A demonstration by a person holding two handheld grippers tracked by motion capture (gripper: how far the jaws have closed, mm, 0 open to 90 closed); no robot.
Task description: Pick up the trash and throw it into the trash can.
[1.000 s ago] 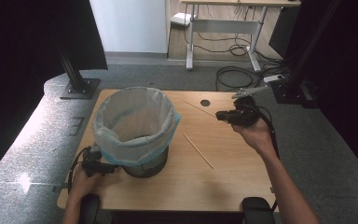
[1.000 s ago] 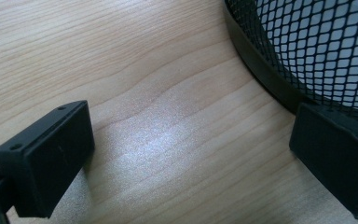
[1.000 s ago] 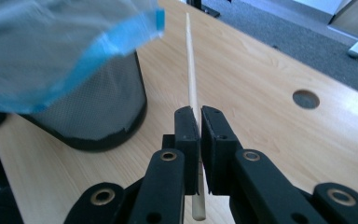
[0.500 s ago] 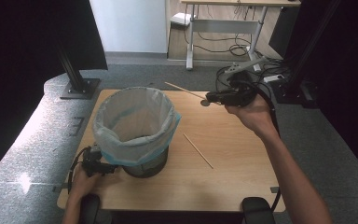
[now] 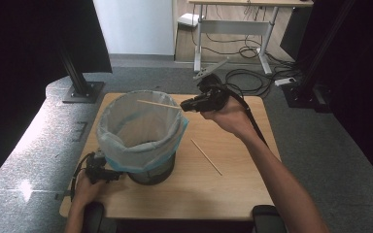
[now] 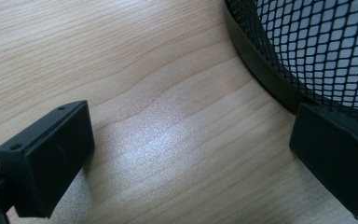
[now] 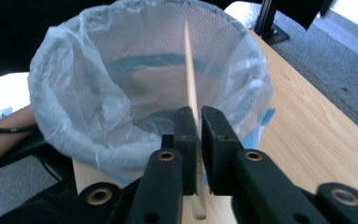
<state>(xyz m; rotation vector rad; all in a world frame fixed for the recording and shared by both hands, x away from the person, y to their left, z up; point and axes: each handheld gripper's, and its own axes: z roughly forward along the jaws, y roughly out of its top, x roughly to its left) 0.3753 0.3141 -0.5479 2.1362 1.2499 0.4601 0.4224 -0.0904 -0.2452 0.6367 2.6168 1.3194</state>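
Note:
A black mesh bin (image 5: 151, 171) lined with a pale plastic bag (image 5: 126, 143) stands on the left half of the wooden table (image 5: 233, 184). My right gripper (image 5: 184, 105) hovers at the bin's far right rim, with a thin wooden stick (image 5: 158, 104) between its jaws, reaching level over the bin's mouth. In the right gripper view the stick (image 7: 189, 70) still sits in the narrow gap of the gripper (image 7: 199, 116), whose jaws have just been opening. A second stick (image 5: 206, 156) lies on the table to the bin's right. My left gripper (image 5: 108, 173) rests open at the bin's base (image 6: 317, 46).
Black posts on floor plates (image 5: 80, 90) stand beyond the table's far left corner. A desk with cables (image 5: 243, 29) is behind the table. The table's right half has bare wood around the loose stick.
My right gripper has risen from the table's far right and carried the stick leftward, so the stick now reaches over the bin's mouth. The left gripper has stayed by the bin's base.

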